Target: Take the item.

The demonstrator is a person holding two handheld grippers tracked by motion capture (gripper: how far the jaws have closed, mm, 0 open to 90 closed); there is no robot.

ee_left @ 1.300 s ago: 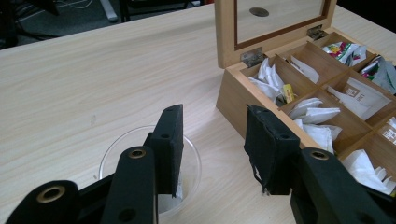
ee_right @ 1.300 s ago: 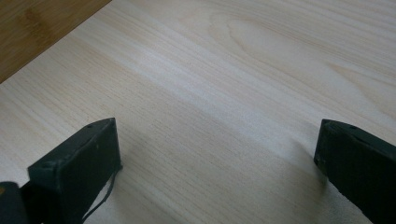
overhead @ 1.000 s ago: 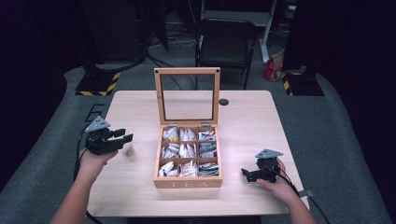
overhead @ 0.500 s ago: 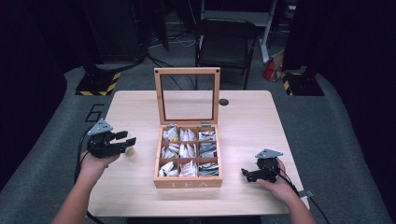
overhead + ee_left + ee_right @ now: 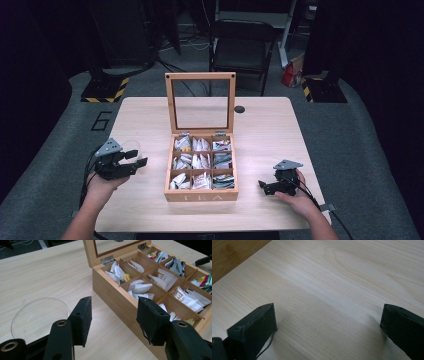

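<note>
A wooden tea box (image 5: 200,196) stands mid-table with its glass lid (image 5: 200,102) upright. Its compartments hold several tea bags (image 5: 162,277). My left gripper (image 5: 138,160) hovers left of the box, open and holding nothing. In the left gripper view its jaws (image 5: 113,315) frame the box's near corner. A clear round glass piece (image 5: 37,315) lies on the table by its left jaw. My right gripper (image 5: 263,186) rests low on the table right of the box, open, with bare wood between its jaws (image 5: 328,322).
A small black round thing (image 5: 240,109) lies on the table behind the box's right side. A dark chair (image 5: 242,47) stands beyond the far edge. The box's side (image 5: 232,255) crosses the top left corner of the right gripper view.
My left gripper has drifted a little toward the table's front edge. The right gripper and the box have not moved.
</note>
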